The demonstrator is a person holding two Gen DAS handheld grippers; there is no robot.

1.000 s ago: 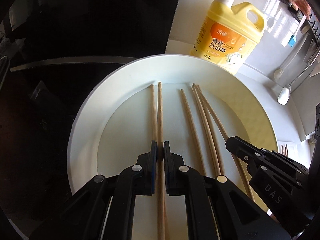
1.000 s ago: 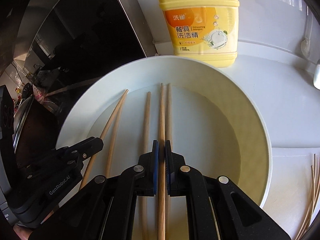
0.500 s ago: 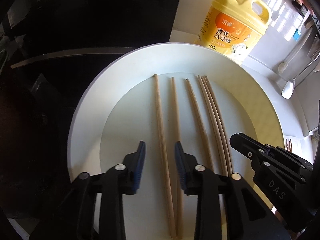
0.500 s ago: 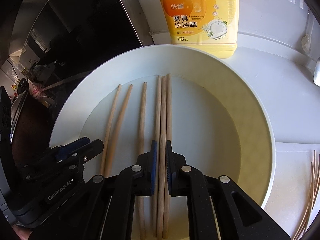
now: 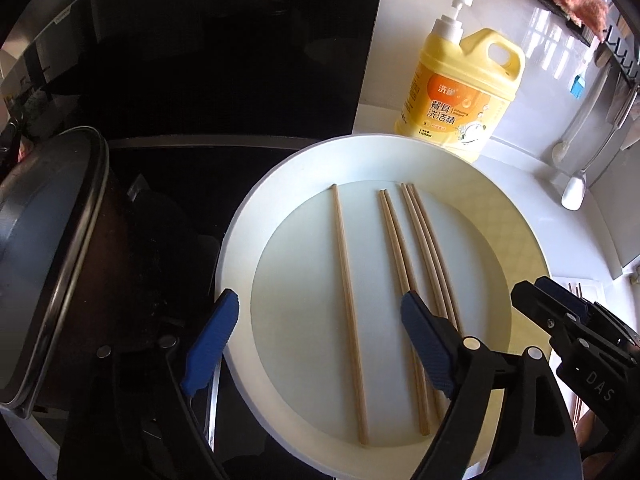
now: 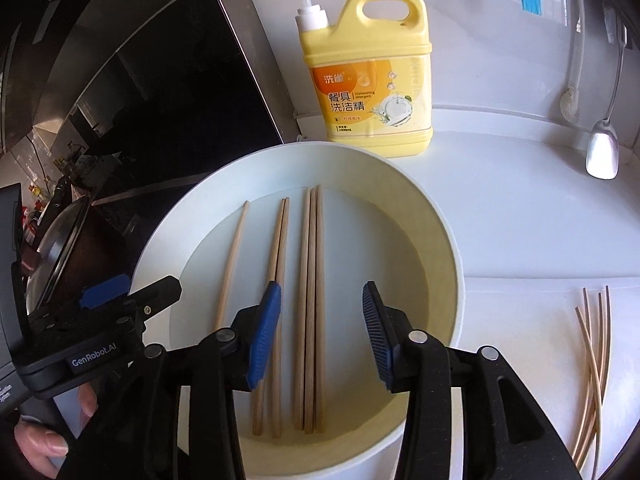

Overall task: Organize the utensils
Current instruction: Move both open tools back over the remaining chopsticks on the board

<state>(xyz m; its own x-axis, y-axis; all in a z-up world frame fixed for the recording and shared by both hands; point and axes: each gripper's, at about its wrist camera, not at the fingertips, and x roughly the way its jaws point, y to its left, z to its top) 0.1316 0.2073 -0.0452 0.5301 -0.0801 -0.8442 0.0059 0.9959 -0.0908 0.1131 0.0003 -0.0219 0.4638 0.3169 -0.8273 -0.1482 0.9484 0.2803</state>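
- Nearest, the left gripper (image 5: 316, 344) with blue rubber pads hangs over the near rim of the round white shallow plate (image 5: 240, 240); its jaws are wide and opening, gripping nothing, with one lone wooden chopstick (image 5: 348, 300) lying on the plate between them.
- The right gripper (image 6: 320, 336) stands about half open and opening, pads clear of the wood; a bundle of three chopsticks (image 6: 310, 300) lies below the gap.
- Judged step: a release after laying sticks side by side; the next move likely calls for fetching more sticks, or nudging the lone one toward the pair (image 6: 278, 256).
- Count on the plate: six light wooden chopsticks, all roughly parallel, as one, two and three.
- On the white counter to the right lie thin pale sticks (image 6: 592, 360), perhaps four or five; the edge distortion makes that unsure.
- Farthest, one yellow pump bottle of dish detergent (image 6: 368, 72) stands just behind the plate; one metal spoon (image 6: 602, 152) hangs beyond.
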